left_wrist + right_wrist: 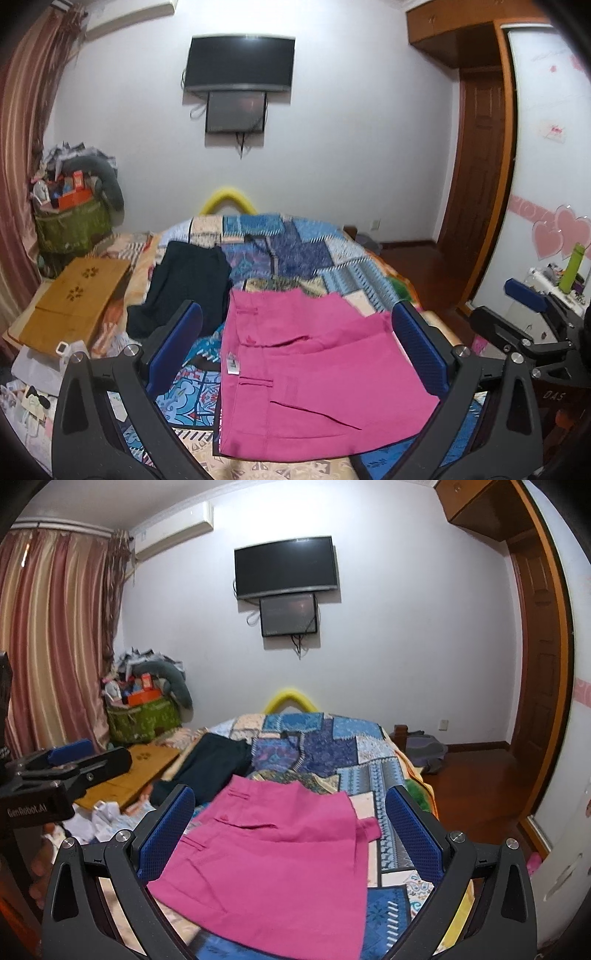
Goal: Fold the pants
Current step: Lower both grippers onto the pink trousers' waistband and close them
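Wooden board (pixel 75 295): laid flat at the left edge of the bed, well apart from the task's garment.

Dark pants (pixel 184 284): spread on the left half of the bed (pixel 303 251), just beside the pink garment's upper left corner; contact between the two cannot be told.

Left gripper (pixel 295 354): held above the near part of the bed with its fingers (pixel 177 343) spread wide and nothing between them; no cloth is touched.

Pink pants (pixel 314 376): lain on the patchwork bedspread near the bed's near edge, already doubled into a compact block, waistband and belt loops along the left side, a white label visible there, a loose flap projecting at the upper right.

Right gripper (pixel 291 834): likewise raised over the pink pants, fingers (pixel 413 834) parted and empty.

Step in hand: judged to be a pause between folds, or the end of folding, with both tools released above the garment.

Next move: if a further fold is wanted, the projecting right flap would have to be pinched and carried across the block, with the opposite edge pinned so that the layers are not dragged askew.
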A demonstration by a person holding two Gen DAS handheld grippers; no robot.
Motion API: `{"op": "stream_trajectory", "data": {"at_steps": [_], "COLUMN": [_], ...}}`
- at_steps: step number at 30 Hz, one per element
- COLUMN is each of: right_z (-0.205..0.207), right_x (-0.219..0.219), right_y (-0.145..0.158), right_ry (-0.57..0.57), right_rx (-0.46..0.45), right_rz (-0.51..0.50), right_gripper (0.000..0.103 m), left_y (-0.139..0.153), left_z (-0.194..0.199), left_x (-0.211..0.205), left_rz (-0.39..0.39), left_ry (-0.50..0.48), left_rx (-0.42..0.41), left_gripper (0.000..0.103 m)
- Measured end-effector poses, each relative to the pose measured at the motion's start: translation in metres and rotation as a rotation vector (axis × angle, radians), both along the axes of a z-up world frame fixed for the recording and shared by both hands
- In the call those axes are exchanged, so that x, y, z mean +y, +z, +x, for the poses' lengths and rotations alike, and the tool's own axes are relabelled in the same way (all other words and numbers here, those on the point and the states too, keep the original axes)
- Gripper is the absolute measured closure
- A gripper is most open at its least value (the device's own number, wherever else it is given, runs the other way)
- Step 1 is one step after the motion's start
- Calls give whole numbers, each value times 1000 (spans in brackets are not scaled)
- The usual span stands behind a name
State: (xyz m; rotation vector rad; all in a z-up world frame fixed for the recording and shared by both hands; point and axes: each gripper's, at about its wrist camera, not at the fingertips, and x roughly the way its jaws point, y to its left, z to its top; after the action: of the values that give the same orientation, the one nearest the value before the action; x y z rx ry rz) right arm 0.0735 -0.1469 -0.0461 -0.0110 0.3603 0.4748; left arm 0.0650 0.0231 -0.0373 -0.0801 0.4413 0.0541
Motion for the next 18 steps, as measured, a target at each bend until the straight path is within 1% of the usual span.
{"op": "stream_trajectory", "data": {"at_steps": [4,8,11,12,14,17,18], "right_z": [29,68,89,101,117,140,145], "right_x": [-2,-8,-11,-13,-15,-19,-19], "right_y": [-22,-52,-74,-84,-97,-112,-115], "right_ry": [-5,-6,-6,0,14,39,52], "right_rx": [56,170,238,269,329,409,429], "right_rz": [-42,-77,-117,-129,-136,-139,-141], "right_gripper": [1,1,1,1,1,2,4], "left_y": [-24,-55,-80,-87,-103,-122,-130], "left_z": [38,80,113,120,139,162,171], "left_x": [11,28,44,48,59,74,80], "left_rz": [9,4,0,3,15,25,28], "left_ry": [18,-2,0,3,15,19,18], "left_rx": [86,195,296,317,371,430,463], "left_gripper": [0,0,0,0,0,0,0]}}
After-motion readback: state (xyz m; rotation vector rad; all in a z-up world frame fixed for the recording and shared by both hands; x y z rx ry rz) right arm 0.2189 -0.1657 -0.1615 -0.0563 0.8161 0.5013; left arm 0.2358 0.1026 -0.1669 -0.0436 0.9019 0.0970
